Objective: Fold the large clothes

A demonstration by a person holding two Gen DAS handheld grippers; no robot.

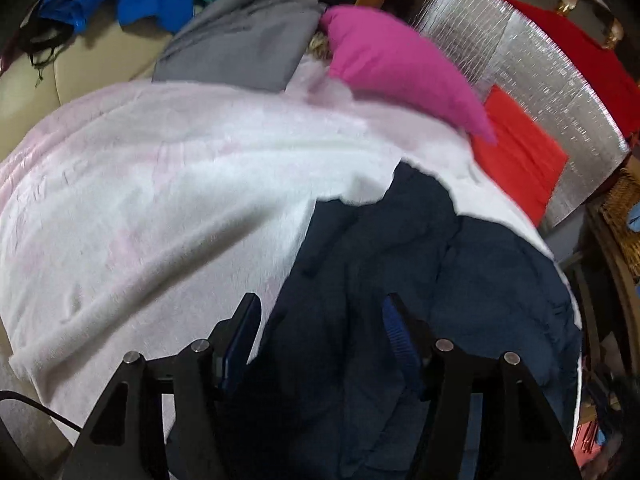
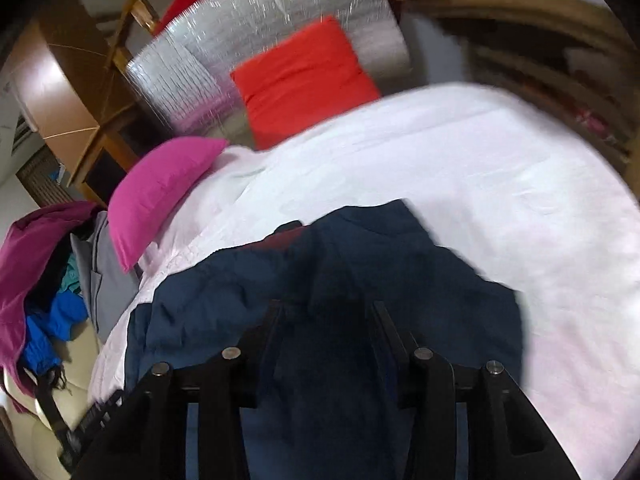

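A dark navy garment (image 1: 460,280) lies crumpled on a pale pink-white blanket (image 1: 160,184) that covers the bed. My left gripper (image 1: 322,316) hovers over the garment's near edge with its jaws apart. Both blue pads show, and the cloth lies under them rather than pinched. In the right wrist view the same garment (image 2: 440,272) bunches up between the fingers of my right gripper (image 2: 330,316). The cloth fills the gap there and hides the pads, so this gripper is shut on it. The blanket (image 2: 480,160) spreads out beyond.
A magenta pillow (image 1: 392,64) (image 2: 160,192) and a red cushion (image 1: 516,152) (image 2: 304,80) lie at the bed's head against a silver foil mat (image 1: 540,80). Grey (image 1: 240,44) and blue clothes (image 1: 152,0) are piled beside the blanket. A wicker basket (image 1: 624,208) stands at the right.
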